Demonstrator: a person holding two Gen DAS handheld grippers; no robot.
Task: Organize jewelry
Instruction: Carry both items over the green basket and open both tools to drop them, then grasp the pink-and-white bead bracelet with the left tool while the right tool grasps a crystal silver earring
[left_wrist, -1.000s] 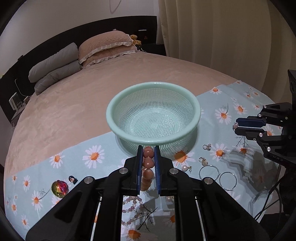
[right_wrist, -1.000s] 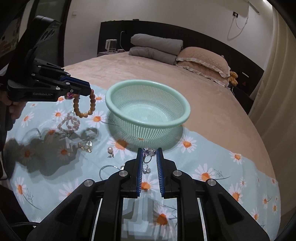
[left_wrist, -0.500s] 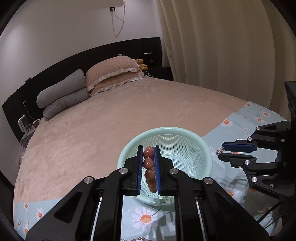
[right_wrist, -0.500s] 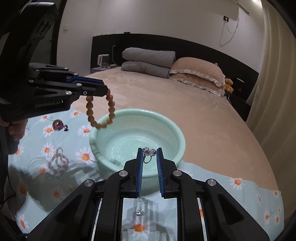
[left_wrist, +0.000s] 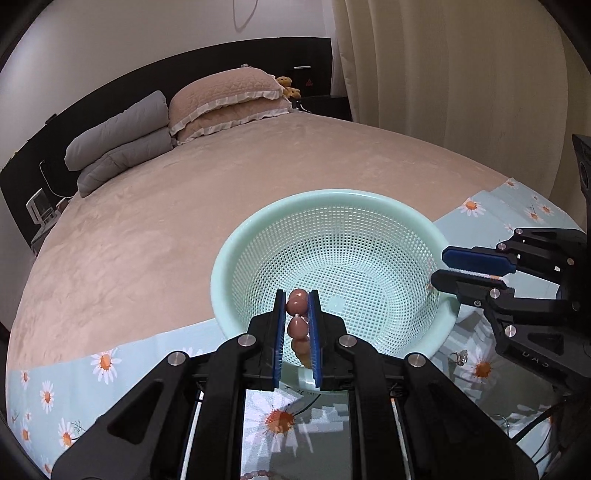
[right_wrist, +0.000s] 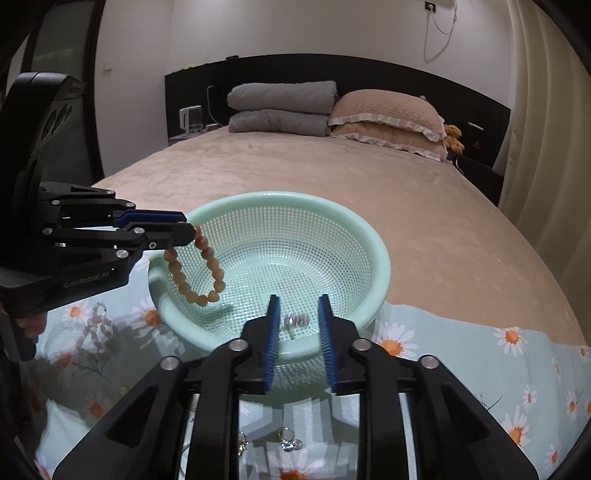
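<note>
Hanging bracelet (right_wrist: 199, 269) from left tongs (right_wrist: 184, 230).

The brown bead bracelet (right_wrist: 195, 266) is hanging as a loop from the left gripper (right_wrist: 190, 229), which is pinching its top beads, and it's dangling over the near-left rim of the mint green mesh basket (right_wrist: 380, 254). A small sparkly ring (right_wrist: 295, 320) is lying inside the basket near the front wall. A pink bead bracelet (right_wrist: 94, 328) is sitting on the daisy cloth (right_wrist: 461, 354) left of the basket.
</note>
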